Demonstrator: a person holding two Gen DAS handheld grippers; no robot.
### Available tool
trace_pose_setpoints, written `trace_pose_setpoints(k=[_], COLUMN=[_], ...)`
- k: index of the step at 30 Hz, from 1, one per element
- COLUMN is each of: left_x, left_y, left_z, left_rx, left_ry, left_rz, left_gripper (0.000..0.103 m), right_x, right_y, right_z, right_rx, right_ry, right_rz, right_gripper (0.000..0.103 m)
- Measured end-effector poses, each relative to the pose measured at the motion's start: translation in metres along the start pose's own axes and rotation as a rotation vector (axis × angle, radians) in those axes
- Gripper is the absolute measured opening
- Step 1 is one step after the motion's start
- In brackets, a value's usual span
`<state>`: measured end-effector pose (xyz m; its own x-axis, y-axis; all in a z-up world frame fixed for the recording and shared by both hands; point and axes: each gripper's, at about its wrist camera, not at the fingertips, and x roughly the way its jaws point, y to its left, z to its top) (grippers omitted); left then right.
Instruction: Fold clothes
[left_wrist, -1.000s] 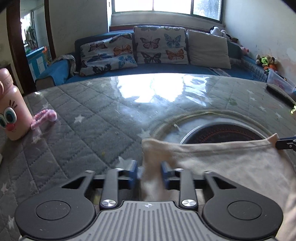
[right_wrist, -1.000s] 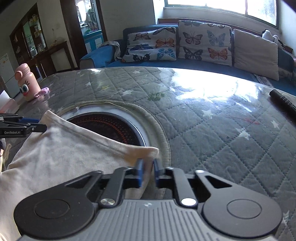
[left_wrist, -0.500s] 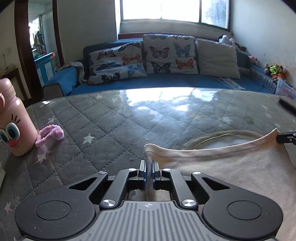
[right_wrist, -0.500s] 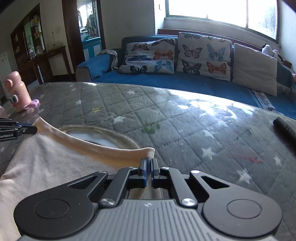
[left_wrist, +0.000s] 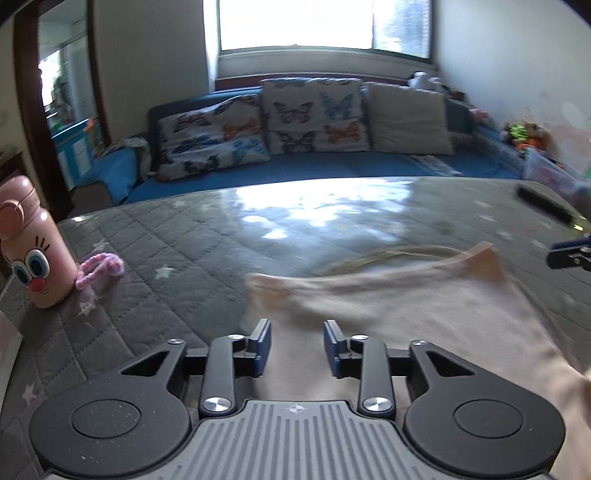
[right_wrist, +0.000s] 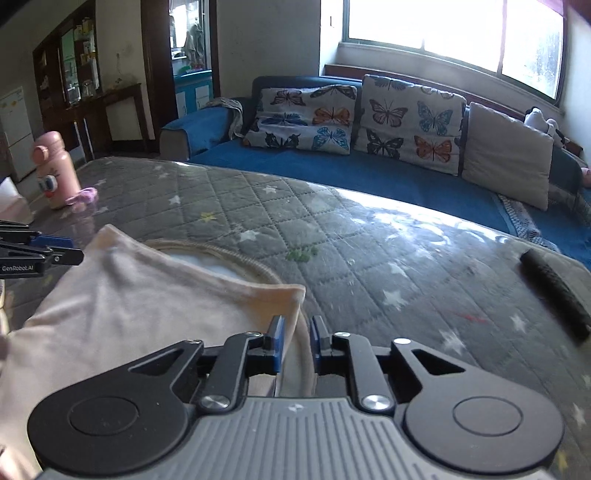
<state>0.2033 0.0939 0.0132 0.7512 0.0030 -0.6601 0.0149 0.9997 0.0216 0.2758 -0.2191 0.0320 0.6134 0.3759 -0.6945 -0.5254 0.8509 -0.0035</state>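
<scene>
Both tools are seen released: the left tool (left_wrist: 297, 345) and right tool (right_wrist: 294, 341) are held with jaws parted over the beige garment (left_wrist: 399, 314), which is spread on the quilted grey surface (right_wrist: 369, 254); beyond, a pink bottle (left_wrist: 35, 243) is stood

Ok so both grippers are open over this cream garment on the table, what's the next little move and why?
Probably draw both grippers back toward you, clear of the cloth. The left gripper and right gripper both stand open, and the cream garment lies on the quilted table cover with its far edge doubled over, so this fold looks laid. Backing off without snagging lets you regrip for the next fold.
</scene>
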Motion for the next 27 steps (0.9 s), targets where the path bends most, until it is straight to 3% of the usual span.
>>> trace_pose_setpoints(k=[12, 16, 27], left_x=[-0.074, -0.081, -0.081], left_y=[-0.096, -0.121, -0.147], left_z=[-0.071, -0.085, -0.113], left_rx=[0.193, 0.247, 0.379], left_ry=[0.009, 0.011, 0.044], left_rz=[-0.225, -0.281, -0.297], left_gripper=[0.041, 0.041, 0.041], right_x=[-0.077, -0.075, -0.051], right_y=[0.019, 0.024, 0.017], right_z=[-0.084, -0.103, -0.109], right_rx=[-0.047, -0.015, 0.040], right_ry=[0.076, 0.090, 0.040], right_rz=[0.029, 0.048, -0.018], right_gripper=[0.019, 0.019, 0.019])
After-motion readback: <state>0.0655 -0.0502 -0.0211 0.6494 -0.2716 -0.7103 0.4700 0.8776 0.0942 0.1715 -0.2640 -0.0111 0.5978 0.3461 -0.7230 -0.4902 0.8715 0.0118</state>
